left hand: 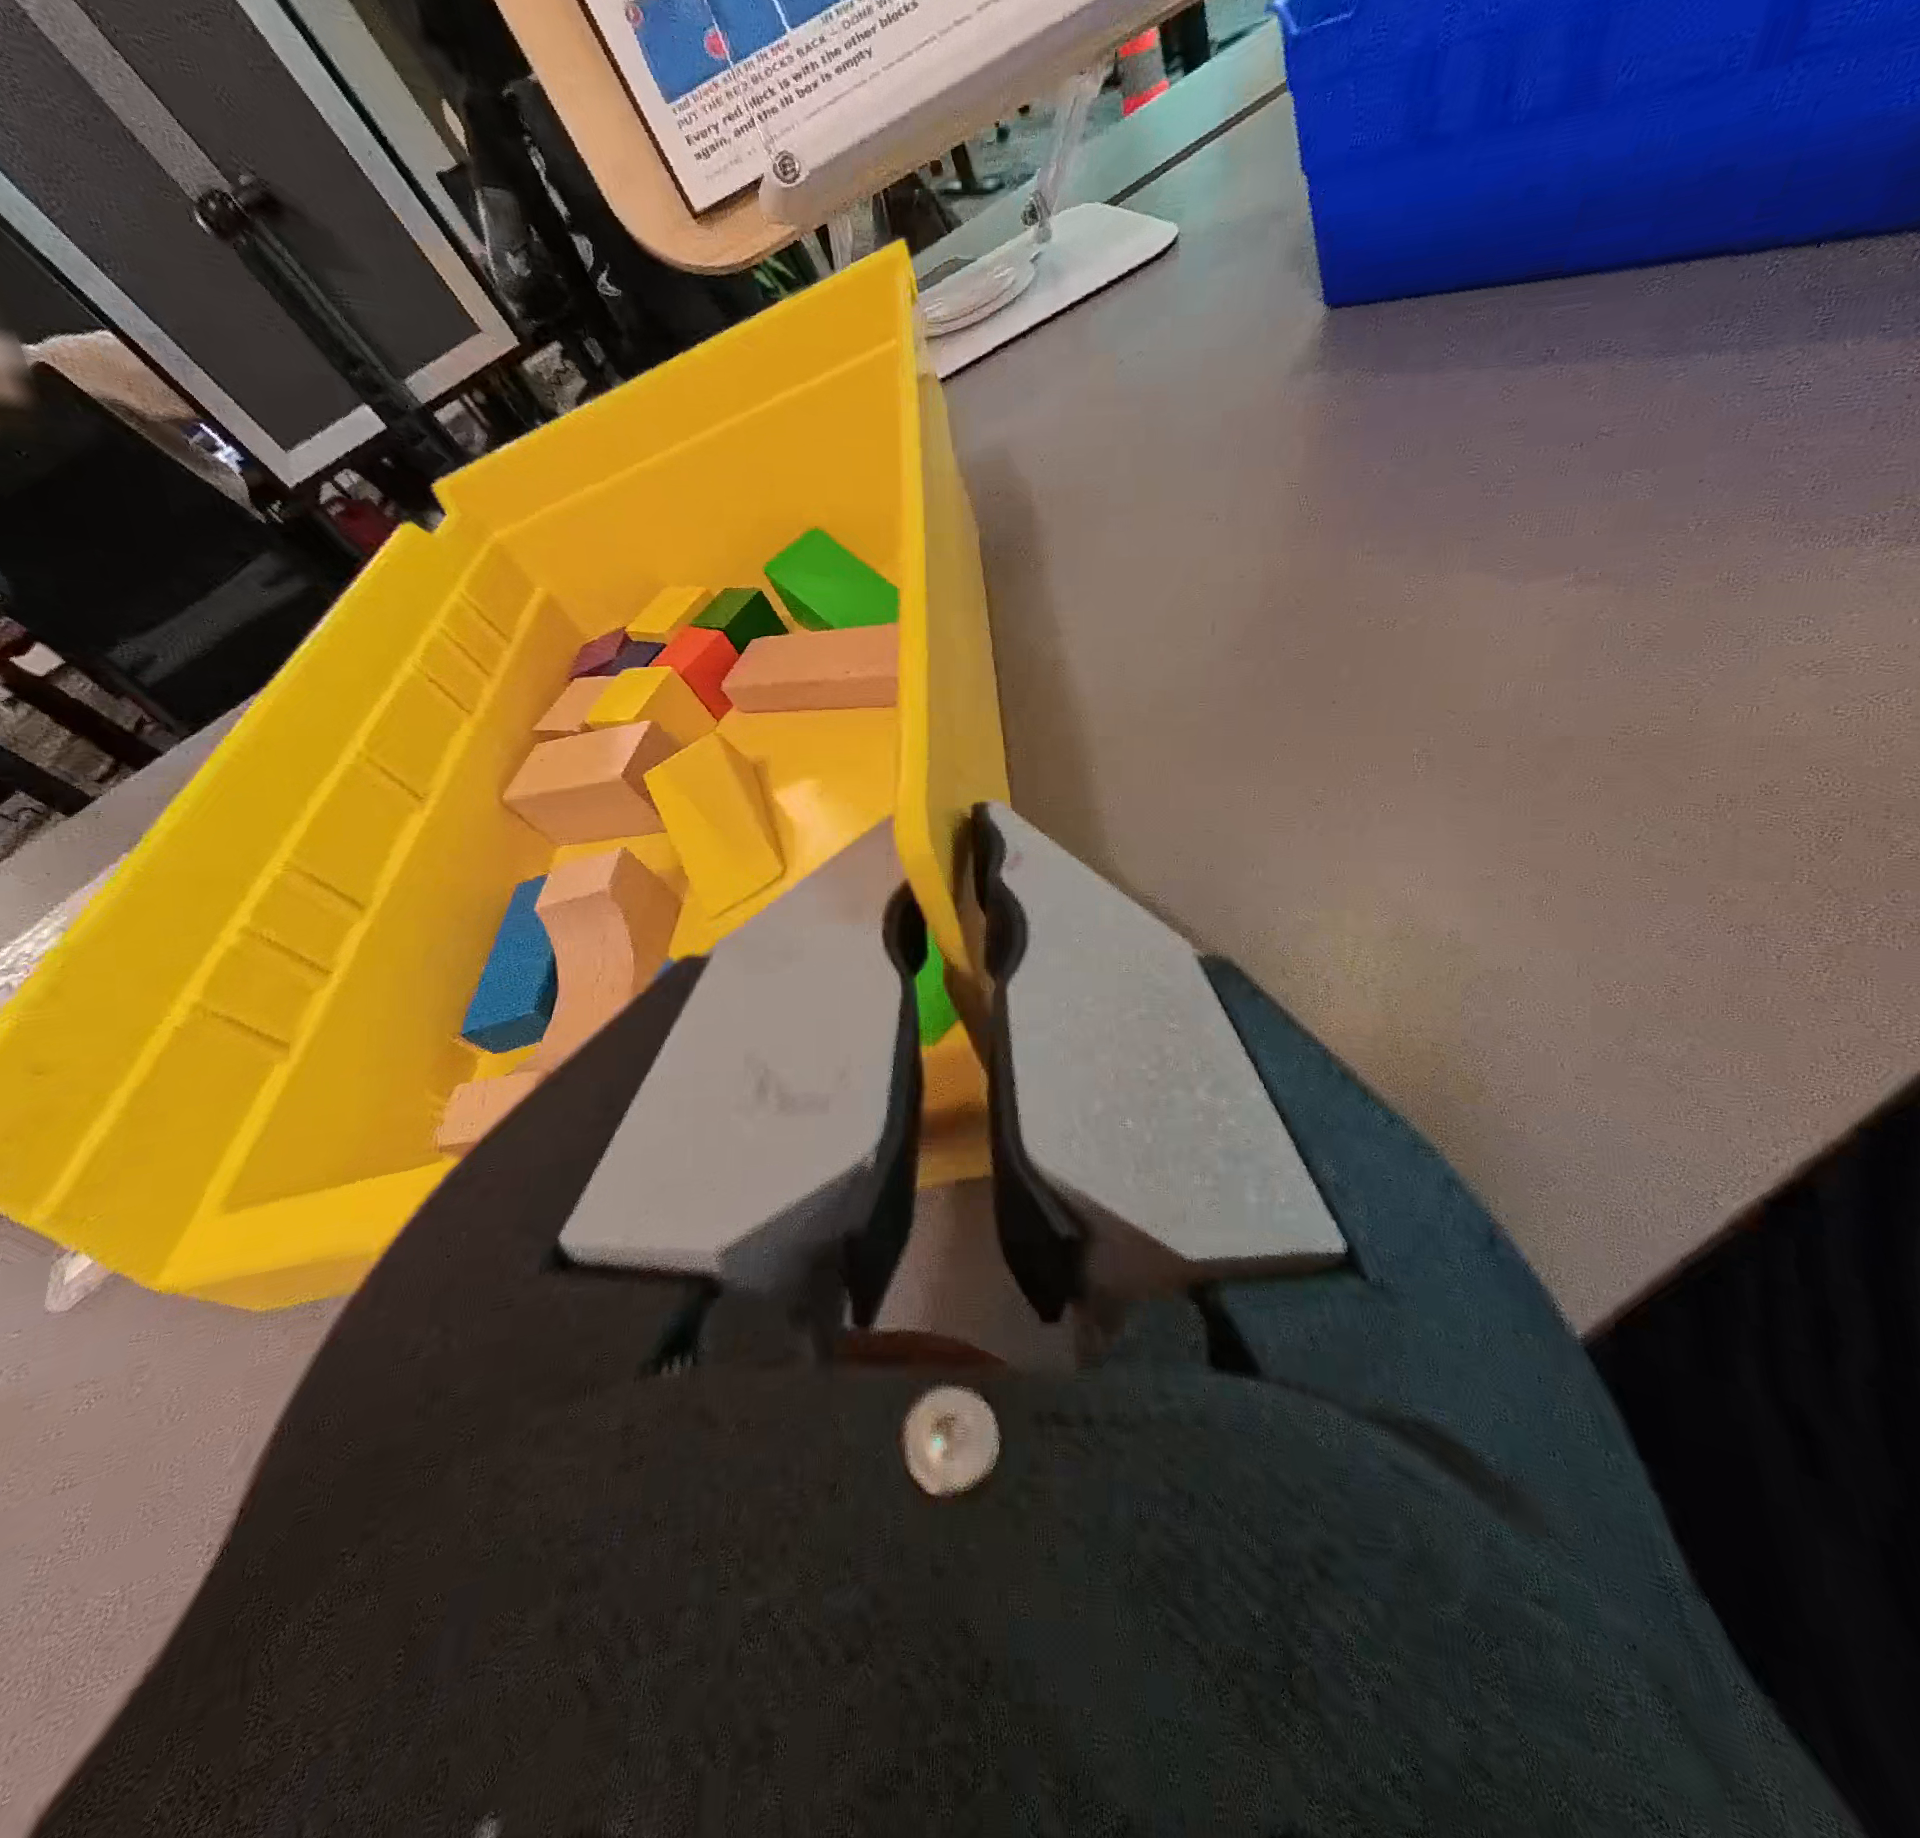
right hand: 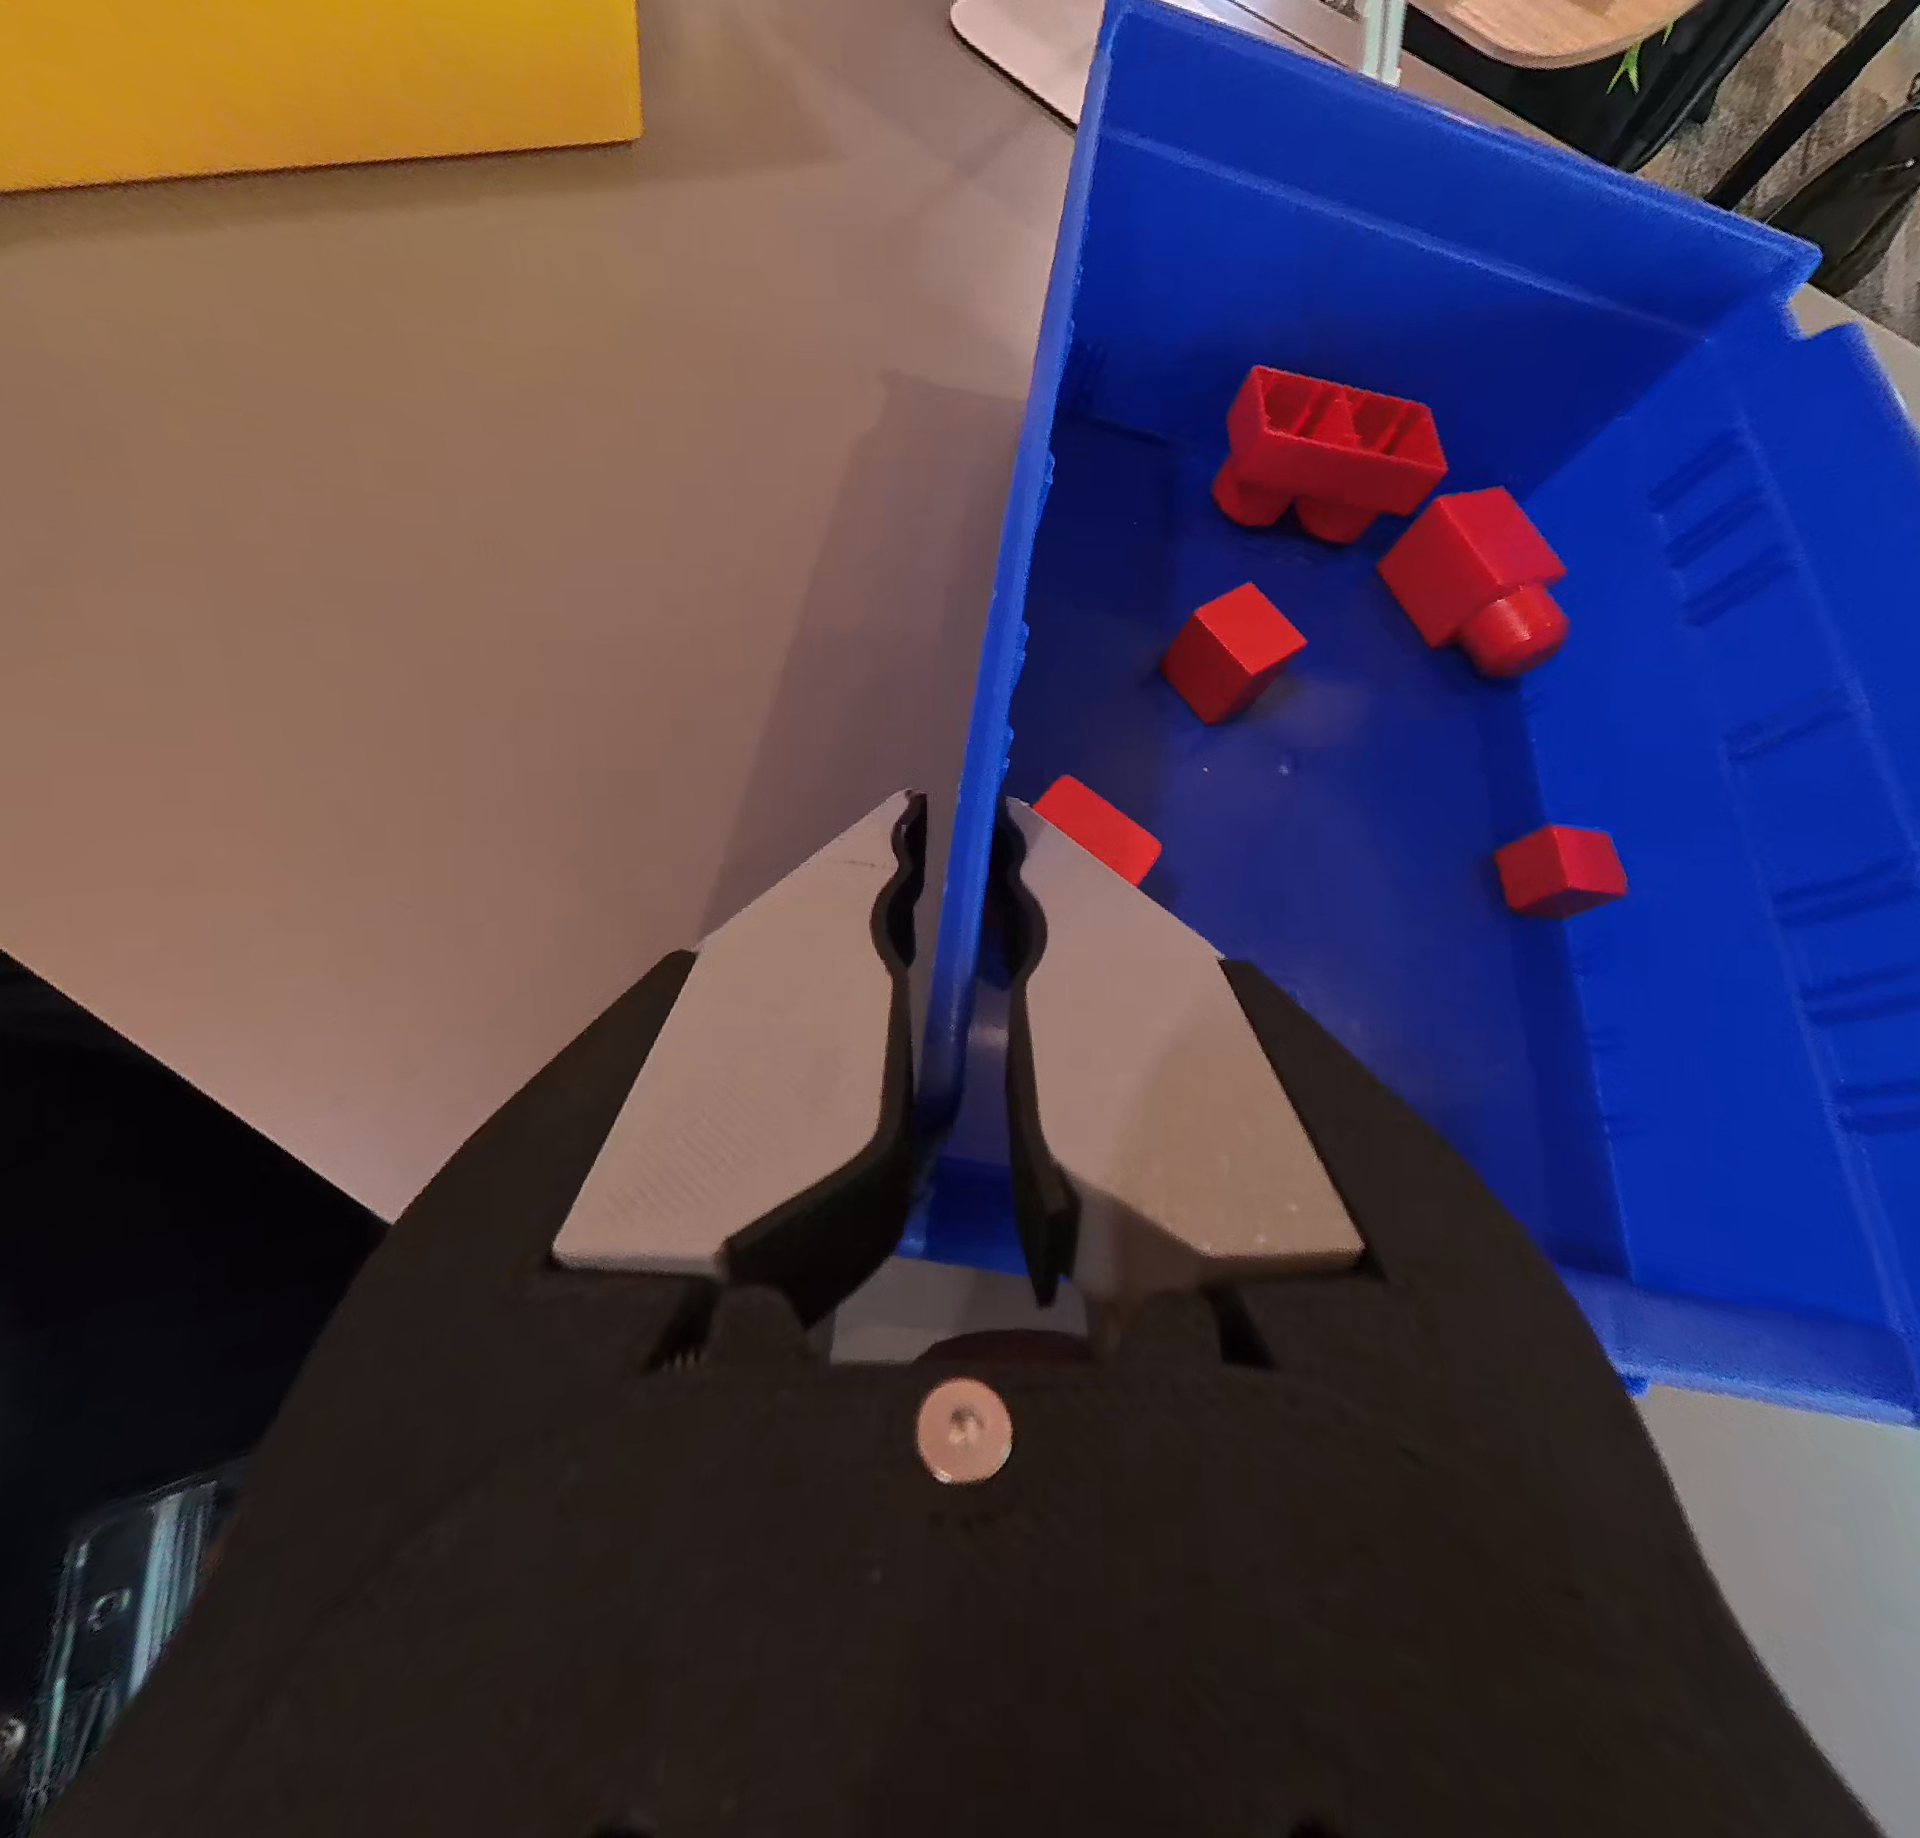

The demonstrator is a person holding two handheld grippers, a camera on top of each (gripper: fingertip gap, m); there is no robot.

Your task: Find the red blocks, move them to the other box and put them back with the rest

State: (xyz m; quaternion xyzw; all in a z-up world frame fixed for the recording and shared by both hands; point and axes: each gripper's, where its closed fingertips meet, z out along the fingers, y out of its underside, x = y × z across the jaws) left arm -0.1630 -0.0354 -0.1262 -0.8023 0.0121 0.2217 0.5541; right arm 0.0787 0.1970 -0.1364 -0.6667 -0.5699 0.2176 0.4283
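Two grippers, each clamped on a bin wall: left gripper [left hand: 948, 889] pinches yellow plastic bin [left hand: 312, 957], right gripper [right hand: 961, 858] pinches blue plastic bin [right hand: 1766, 957] | red plastic blocks [right hand: 1231, 650] lie loose in blue bin; light, rigid, likely slide when tipped | only left wrist view shows mixed wooden blocks [left hand: 587, 780] and an orange-red block [left hand: 704, 658].

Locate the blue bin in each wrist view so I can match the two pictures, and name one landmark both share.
Left wrist view: the blue bin sits in the top right corner, only its outer wall showing, on the grey table.
Right wrist view: it fills the right half, red blocks inside, with the right claw clamped on its left wall.
Shared landmark: the yellow bin, centre left in the left view, top left in the right.
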